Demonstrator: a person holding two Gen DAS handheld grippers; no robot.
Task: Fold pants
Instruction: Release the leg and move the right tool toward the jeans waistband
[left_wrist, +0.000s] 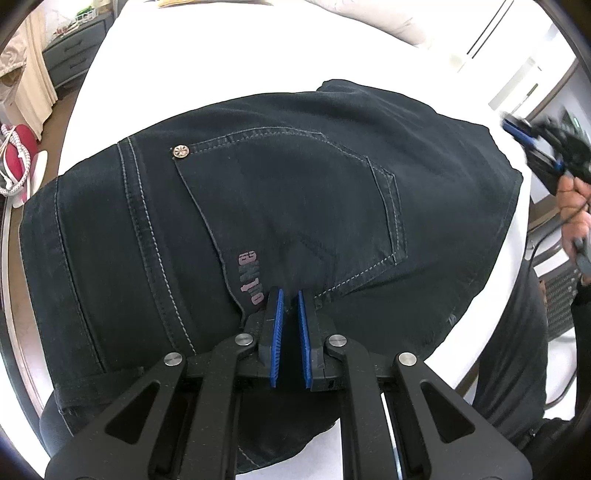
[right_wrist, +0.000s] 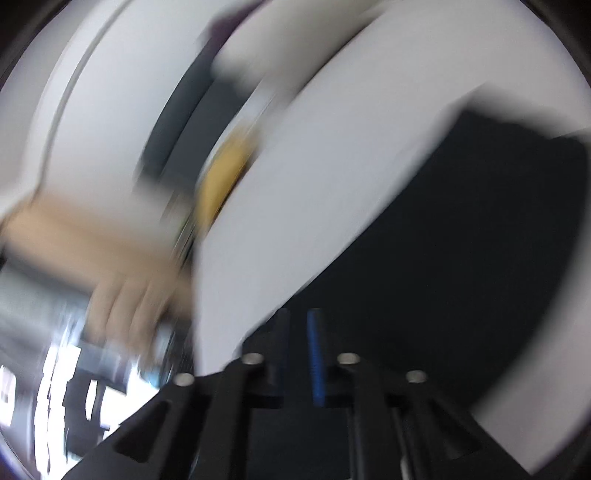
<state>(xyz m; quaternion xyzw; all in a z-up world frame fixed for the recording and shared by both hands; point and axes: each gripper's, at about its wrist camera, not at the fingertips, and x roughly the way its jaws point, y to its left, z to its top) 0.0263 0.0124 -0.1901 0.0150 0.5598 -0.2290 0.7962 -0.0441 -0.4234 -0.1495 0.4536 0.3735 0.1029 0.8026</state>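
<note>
The pants (left_wrist: 258, 221) lie folded on the white bed (left_wrist: 221, 66), directly ahead of and under the left tongs (left_wrist: 290, 295), whose jaws are clenched with nothing visibly between them. The right tongs (right_wrist: 298, 321) are likewise closed and empty, held off to the pants' right edge. Folding appears near complete; the next move would call for regripping an edge. Only the left view shows pocket (left_wrist: 295, 199) and stitching; the right view is blurred.
</note>
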